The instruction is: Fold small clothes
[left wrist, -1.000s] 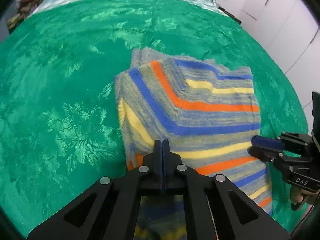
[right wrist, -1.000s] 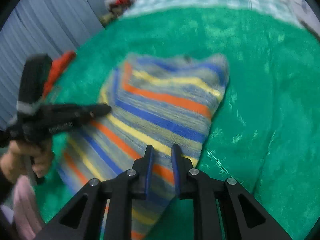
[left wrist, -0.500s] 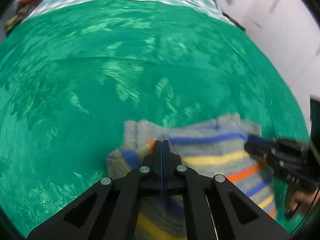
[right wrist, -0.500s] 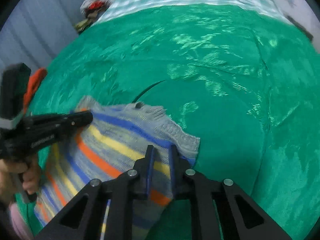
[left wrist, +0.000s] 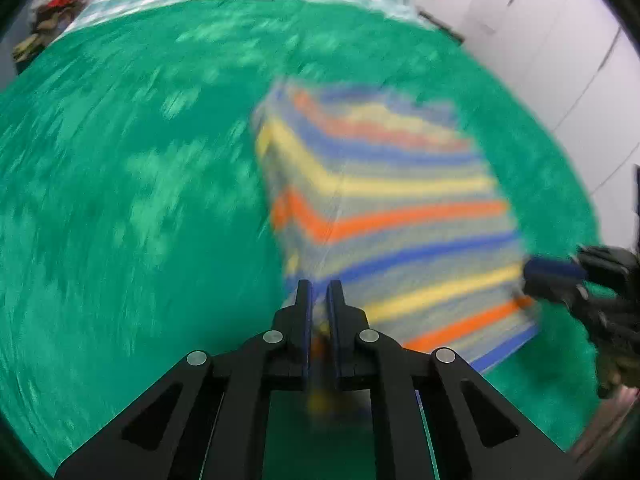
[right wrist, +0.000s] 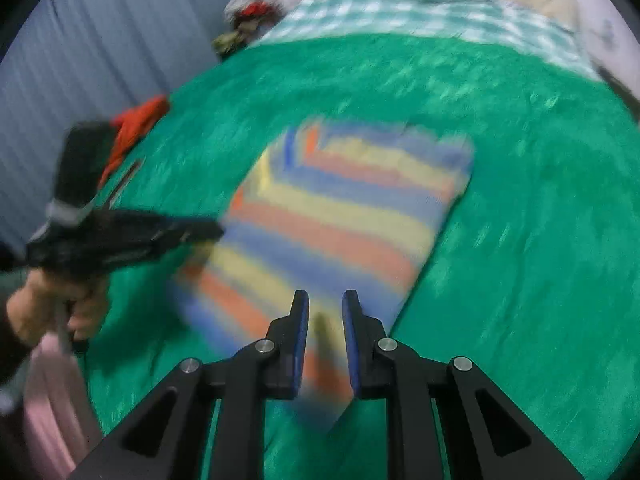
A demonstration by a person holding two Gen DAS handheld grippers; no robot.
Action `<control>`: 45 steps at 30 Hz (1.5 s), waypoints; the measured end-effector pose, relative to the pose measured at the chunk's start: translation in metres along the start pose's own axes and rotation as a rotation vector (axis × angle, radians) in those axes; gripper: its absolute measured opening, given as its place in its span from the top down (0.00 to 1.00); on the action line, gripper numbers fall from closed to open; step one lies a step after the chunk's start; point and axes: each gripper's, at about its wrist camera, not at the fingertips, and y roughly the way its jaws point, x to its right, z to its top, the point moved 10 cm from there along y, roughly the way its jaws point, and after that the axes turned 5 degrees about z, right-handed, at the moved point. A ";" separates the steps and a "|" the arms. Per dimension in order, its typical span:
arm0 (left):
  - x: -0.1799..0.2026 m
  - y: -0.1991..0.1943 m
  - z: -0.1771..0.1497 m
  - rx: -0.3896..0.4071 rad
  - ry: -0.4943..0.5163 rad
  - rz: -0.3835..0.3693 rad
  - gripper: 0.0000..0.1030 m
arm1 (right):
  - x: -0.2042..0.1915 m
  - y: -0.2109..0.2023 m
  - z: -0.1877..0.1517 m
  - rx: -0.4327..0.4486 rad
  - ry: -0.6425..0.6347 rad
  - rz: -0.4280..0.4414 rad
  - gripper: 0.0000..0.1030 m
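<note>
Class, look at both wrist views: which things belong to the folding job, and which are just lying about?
Belongs to the job:
striped sweater
left tool
right tool
green blanket, the folding surface

Just lying about:
red garment at the blanket's edge
pile of clothes beyond the bed
checked sheet

right tool (right wrist: 325,312) parted above striped garment (right wrist: 340,216) on green blanket (right wrist: 520,240).

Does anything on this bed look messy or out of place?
The striped sweater lies folded flat on the green blanket. A crumpled red-orange garment sits loose at the blanket's edge, and a heap of clothes is piled beyond the bed. Both views are motion-blurred.
</note>
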 end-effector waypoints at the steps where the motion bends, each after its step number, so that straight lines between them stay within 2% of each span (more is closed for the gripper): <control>1: -0.004 0.003 -0.006 -0.004 -0.006 0.014 0.94 | -0.004 0.010 -0.020 -0.040 0.000 -0.005 0.83; 3: -0.008 0.004 -0.011 0.007 0.019 0.058 0.99 | 0.001 0.019 -0.042 -0.051 0.028 -0.041 0.83; 4: -0.014 0.003 -0.010 0.007 0.024 0.115 0.99 | 0.003 0.017 -0.045 -0.030 0.046 -0.045 0.83; 5: -0.021 -0.001 -0.010 0.007 0.005 0.115 0.99 | 0.006 0.011 -0.045 -0.016 0.079 -0.057 0.83; 7: -0.032 -0.015 -0.010 0.009 -0.080 0.055 0.97 | 0.009 -0.008 -0.041 0.025 0.156 -0.066 0.83; 10: -0.028 -0.048 -0.013 0.056 -0.145 -0.095 0.92 | 0.005 -0.039 -0.040 0.103 0.180 -0.074 0.77; 11: -0.019 -0.053 -0.015 0.052 -0.159 -0.161 0.77 | 0.003 -0.047 -0.042 0.118 0.181 -0.078 0.77; 12: -0.010 -0.058 -0.017 0.051 -0.157 -0.191 0.54 | 0.001 -0.051 -0.044 0.123 0.185 -0.075 0.77; 13: -0.001 -0.058 -0.017 0.056 -0.143 -0.192 0.44 | -0.003 -0.052 -0.045 0.123 0.186 -0.072 0.77; 14: 0.009 -0.056 -0.018 0.071 -0.108 -0.156 0.38 | -0.006 -0.051 -0.046 0.119 0.179 -0.072 0.77; 15: 0.015 -0.048 -0.019 0.062 -0.071 -0.104 0.49 | -0.006 -0.049 -0.046 0.115 0.172 -0.077 0.77; 16: 0.013 -0.031 -0.025 0.016 -0.050 -0.029 0.66 | -0.007 -0.046 -0.046 0.108 0.167 -0.081 0.77; 17: 0.004 -0.021 -0.031 -0.027 -0.062 0.006 0.94 | -0.007 -0.046 -0.045 0.105 0.172 -0.079 0.77; 18: -0.008 -0.010 -0.038 -0.057 -0.110 0.018 0.94 | -0.007 -0.046 -0.045 0.105 0.180 -0.075 0.77; 20: -0.028 -0.002 -0.042 -0.056 -0.147 0.102 0.98 | -0.006 -0.050 -0.050 0.102 0.194 -0.080 0.77; 23: -0.034 -0.013 -0.049 -0.061 -0.166 0.088 0.98 | -0.004 -0.057 -0.061 0.102 0.197 -0.096 0.77; 25: -0.030 -0.032 -0.054 -0.052 -0.174 0.065 0.92 | -0.005 -0.063 -0.067 0.106 0.203 -0.114 0.77; 26: -0.030 -0.042 -0.056 -0.043 -0.174 0.067 0.73 | -0.005 -0.068 -0.071 0.109 0.209 -0.134 0.77; 27: -0.027 -0.054 -0.059 -0.026 -0.171 0.068 0.45 | -0.005 -0.072 -0.073 0.111 0.212 -0.150 0.77; 28: -0.021 -0.072 -0.062 0.008 -0.171 0.068 0.33 | -0.006 -0.077 -0.075 0.110 0.216 -0.173 0.71; 29: -0.014 -0.090 -0.068 0.036 -0.170 0.062 0.19 | -0.007 -0.084 -0.078 0.106 0.223 -0.212 0.57; 30: -0.005 -0.108 -0.072 0.069 -0.164 0.049 0.14 | -0.008 -0.090 -0.079 0.106 0.230 -0.237 0.51; 31: 0.003 -0.118 -0.073 0.083 -0.154 0.037 0.12 | -0.010 -0.096 -0.080 0.113 0.238 -0.258 0.46; 34: 0.023 -0.139 -0.080 0.097 -0.129 0.019 0.11 | -0.019 -0.114 -0.083 0.116 0.243 -0.321 0.43; 36: 0.035 -0.144 -0.085 0.106 -0.119 0.026 0.10 | -0.022 -0.122 -0.086 0.110 0.248 -0.363 0.35; 45: 0.050 -0.148 -0.096 0.108 -0.116 0.035 0.10 | -0.034 -0.152 -0.095 0.120 0.219 -0.453 0.35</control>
